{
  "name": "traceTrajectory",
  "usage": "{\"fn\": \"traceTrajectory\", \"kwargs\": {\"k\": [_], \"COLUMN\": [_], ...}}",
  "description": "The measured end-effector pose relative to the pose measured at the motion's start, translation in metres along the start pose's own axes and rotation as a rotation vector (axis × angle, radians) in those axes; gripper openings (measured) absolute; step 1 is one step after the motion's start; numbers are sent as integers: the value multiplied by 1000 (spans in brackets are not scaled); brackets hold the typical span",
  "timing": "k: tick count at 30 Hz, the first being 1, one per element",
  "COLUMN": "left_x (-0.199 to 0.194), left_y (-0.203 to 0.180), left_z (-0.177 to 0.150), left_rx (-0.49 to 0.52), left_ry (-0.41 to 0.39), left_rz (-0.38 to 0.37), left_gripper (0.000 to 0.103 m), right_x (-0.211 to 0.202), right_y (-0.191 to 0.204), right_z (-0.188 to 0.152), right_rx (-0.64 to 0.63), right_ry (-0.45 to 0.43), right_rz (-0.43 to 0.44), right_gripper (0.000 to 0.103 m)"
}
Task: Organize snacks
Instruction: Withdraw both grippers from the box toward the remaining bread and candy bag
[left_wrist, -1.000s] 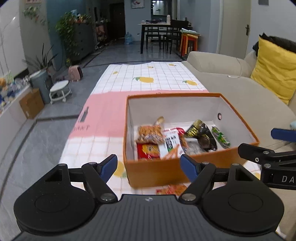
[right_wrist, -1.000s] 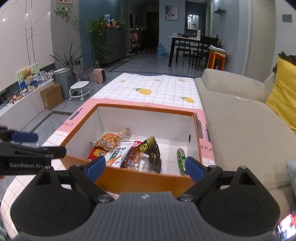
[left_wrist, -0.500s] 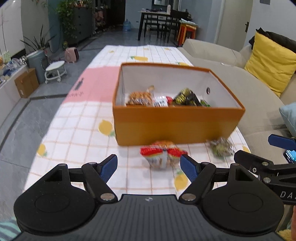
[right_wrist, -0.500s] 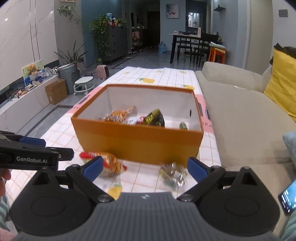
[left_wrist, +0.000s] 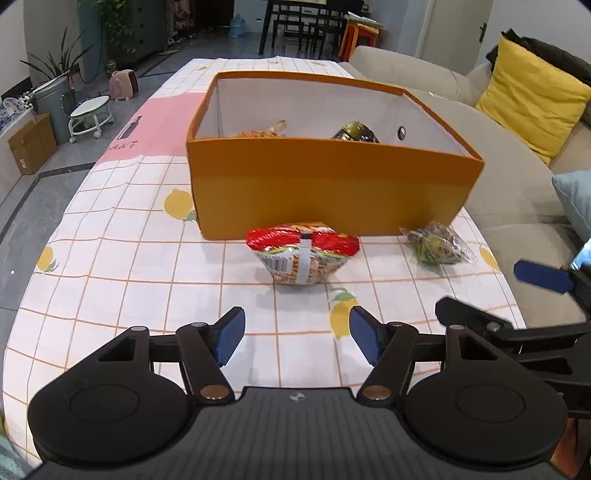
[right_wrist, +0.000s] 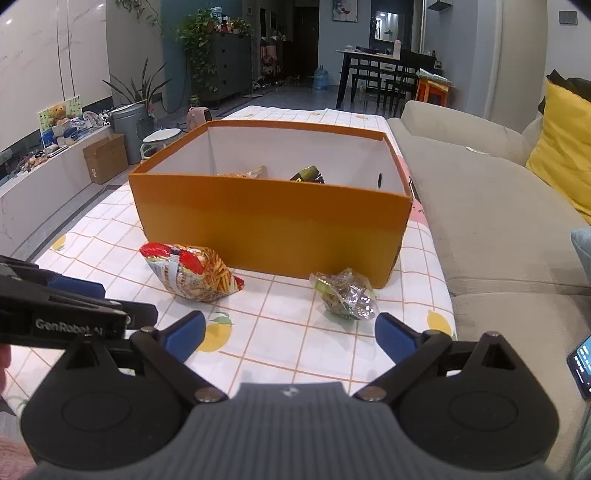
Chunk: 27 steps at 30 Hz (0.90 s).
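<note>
Snacks already sit in the orange box (left_wrist: 332, 184); red bag (left_wrist: 303, 254) and green bag (right_wrist: 345, 293) wait outside. Left gripper (left_wrist: 295, 334), just narrowing, and right gripper (right_wrist: 290, 334) are spread, empty.

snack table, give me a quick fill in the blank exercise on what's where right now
1. The box on the table is coloured ____.
2. ____ snack packets lie on the tablecloth outside the box.
3. The red packet lies to the ____ of the clear packet in both views.
4. The left gripper holds ____ between its fingers.

Missing words: orange; two; left; nothing
</note>
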<state>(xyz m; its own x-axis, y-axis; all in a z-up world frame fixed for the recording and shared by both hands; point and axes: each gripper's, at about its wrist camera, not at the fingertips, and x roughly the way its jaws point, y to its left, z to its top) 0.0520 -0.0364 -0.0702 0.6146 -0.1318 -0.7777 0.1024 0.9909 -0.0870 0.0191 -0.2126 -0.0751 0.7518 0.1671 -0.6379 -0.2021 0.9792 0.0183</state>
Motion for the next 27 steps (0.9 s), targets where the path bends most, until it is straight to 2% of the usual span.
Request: {"fn": "traceTrajectory", "kwargs": {"k": [3,7,11,27], "left_x": [3,9,17,54], "left_y": [5,6,3,-6], "left_z": [3,7,11,27], "left_rx": [-32,-49,-46,-7], "left_ry": [-9,-26,-48,-82], "left_rz": [-20,-25,-23,22], "left_gripper": [77,87,88,90], "right_x": [10,22,34,77], "right_y": [-2,-3,-4,-21], "right_z": [-1,1,4,13], "right_rx": [11,-8,-28,-38], "right_ry": [21,41,47,63], "right_rz": [9,-29,-77,-143], "right_gripper": [88,86,84,72]}}
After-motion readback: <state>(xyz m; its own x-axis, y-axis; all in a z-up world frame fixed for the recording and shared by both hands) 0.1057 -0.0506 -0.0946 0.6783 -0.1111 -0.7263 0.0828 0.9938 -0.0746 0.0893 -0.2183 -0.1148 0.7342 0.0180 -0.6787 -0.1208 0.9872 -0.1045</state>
